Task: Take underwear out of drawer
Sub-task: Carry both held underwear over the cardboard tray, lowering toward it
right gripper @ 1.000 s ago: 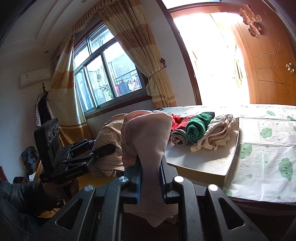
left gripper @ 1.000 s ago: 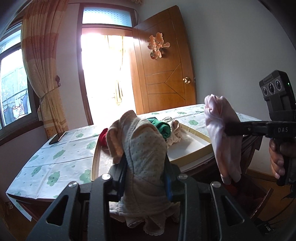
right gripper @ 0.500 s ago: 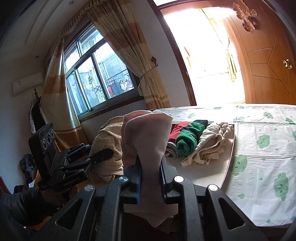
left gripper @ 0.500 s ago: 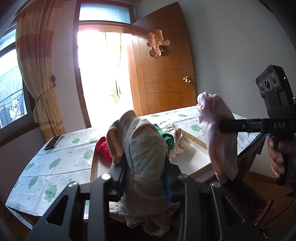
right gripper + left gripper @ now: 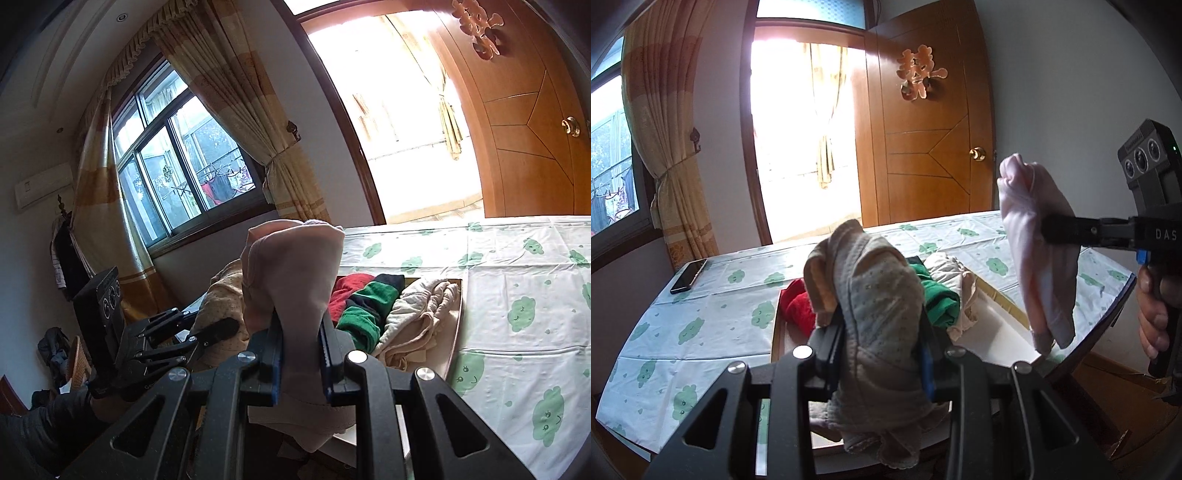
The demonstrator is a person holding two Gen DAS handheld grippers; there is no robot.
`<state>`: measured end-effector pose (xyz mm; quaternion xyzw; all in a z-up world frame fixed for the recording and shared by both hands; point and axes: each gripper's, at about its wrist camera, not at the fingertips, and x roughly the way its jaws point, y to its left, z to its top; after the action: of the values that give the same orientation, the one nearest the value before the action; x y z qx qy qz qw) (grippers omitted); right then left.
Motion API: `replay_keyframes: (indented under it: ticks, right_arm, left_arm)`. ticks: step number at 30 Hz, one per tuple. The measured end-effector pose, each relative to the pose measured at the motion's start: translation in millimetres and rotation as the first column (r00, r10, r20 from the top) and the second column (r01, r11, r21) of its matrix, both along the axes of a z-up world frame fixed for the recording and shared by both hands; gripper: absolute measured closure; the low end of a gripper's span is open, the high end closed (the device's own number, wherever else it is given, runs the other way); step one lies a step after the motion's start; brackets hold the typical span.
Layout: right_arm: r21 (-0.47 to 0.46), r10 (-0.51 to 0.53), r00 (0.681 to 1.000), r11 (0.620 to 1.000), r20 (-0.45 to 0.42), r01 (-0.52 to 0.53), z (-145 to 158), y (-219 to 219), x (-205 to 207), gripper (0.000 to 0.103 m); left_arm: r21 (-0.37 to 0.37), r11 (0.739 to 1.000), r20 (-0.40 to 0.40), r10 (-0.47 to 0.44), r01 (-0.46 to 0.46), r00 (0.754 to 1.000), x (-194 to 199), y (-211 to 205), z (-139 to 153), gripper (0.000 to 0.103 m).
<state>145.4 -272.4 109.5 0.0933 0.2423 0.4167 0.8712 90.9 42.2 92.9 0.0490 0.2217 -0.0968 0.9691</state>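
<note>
The left gripper has its jaws pinched on a beige, dotted, soft cotton piece of underwear, which bulges above the blue-edged pads and hangs in crumpled folds below them. The right gripper has its jaws pressed nearly together on a pale pink, smooth piece of underwear; the cloth stands up in a folded hump above the pads and droops beneath them. In the left wrist view that pink piece dangles from the right gripper's black fingers, up in the air and to the right of the drawer, with a hand on the black grip below.

Both garments are lifted clear of the shallow wooden drawer with a white bottom, which lies on a table covered by a white cloth printed with green clouds. Inside the drawer, at its far end, a red rolled garment, a green rolled garment and a cream crumpled garment lie side by side, touching. A black phone lies on the cloth well left of the drawer. Beyond the drawer stand an open brown wooden door and a tied-back yellow curtain.
</note>
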Motion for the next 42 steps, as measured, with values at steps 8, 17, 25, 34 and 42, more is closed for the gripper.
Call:
replay_keyframes:
  ticks: [8,17,25,34,42]
  right_arm:
    - [0.014,-0.036,0.998,0.999,-0.053,0.037,4,7,31,0.084]
    - [0.006,-0.075,0.994,0.997,-0.081,0.076,12,19,62,0.083]
    - [-0.006,-0.107,0.987,0.994,-0.117,0.107,10,40,90,0.083]
    - [-0.048,-0.144,0.98,0.989,-0.141,0.138,2,65,113,0.083]
    - [-0.089,-0.186,0.971,0.981,-0.152,0.174,-10,69,128,0.083]
  left_arm:
    - [-0.009,0.999,-0.036,0.036,-0.036,0.999,38,6,9,0.071]
    - [-0.043,0.997,-0.076,0.062,-0.066,0.995,73,13,17,0.071]
    - [-0.118,0.99,-0.145,0.054,-0.072,0.988,106,13,17,0.071]
    - [-0.144,0.983,-0.222,0.082,-0.116,0.972,141,12,-1,0.071]
    - [-0.158,0.981,-0.267,0.069,-0.115,0.961,154,10,-20,0.071]
